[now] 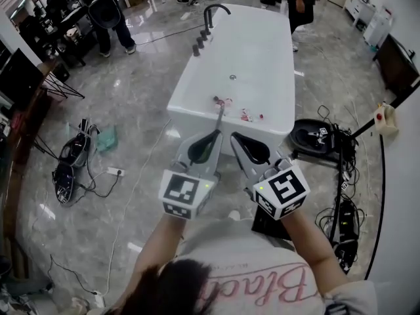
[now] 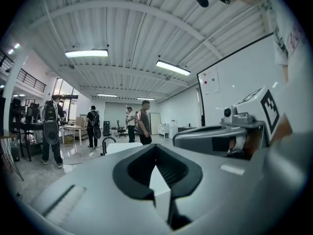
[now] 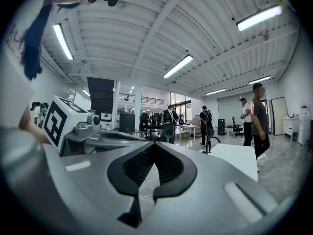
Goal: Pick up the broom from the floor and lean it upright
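Left gripper (image 1: 216, 132) and right gripper (image 1: 235, 137), lower middle of frame, are both shut and empty, facing a white tub (image 1: 262, 51). I see no broom in any view. Searching blind, I may hit the tub.

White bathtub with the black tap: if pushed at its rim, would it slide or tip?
The large white glossy bathtub looks bulky and sits broad on the grey floor: probably heavy, unlikely to tip. Its shiny rim may be slippery.
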### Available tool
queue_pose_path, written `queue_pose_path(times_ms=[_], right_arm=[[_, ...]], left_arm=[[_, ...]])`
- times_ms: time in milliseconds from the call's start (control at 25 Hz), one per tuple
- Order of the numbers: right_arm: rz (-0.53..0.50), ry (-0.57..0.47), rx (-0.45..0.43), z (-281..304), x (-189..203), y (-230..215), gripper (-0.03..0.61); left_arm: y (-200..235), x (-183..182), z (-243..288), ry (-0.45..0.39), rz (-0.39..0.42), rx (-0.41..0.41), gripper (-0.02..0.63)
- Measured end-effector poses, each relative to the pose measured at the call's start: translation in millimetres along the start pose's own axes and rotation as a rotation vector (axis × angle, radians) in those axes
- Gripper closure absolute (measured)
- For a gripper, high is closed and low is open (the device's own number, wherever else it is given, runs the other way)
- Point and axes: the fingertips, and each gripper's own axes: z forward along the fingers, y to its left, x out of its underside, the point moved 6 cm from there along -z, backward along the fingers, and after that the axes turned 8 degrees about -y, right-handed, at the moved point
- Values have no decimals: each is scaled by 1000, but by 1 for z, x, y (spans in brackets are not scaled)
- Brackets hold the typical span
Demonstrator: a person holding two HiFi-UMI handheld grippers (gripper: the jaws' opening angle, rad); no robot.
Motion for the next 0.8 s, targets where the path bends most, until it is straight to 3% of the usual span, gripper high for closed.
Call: queue_pose_path(times_ms=[800], right_arm=[[-18, 14, 0, -3, 2, 7, 578]], left_arm=[[10, 4, -4, -47, -87, -70, 614]])
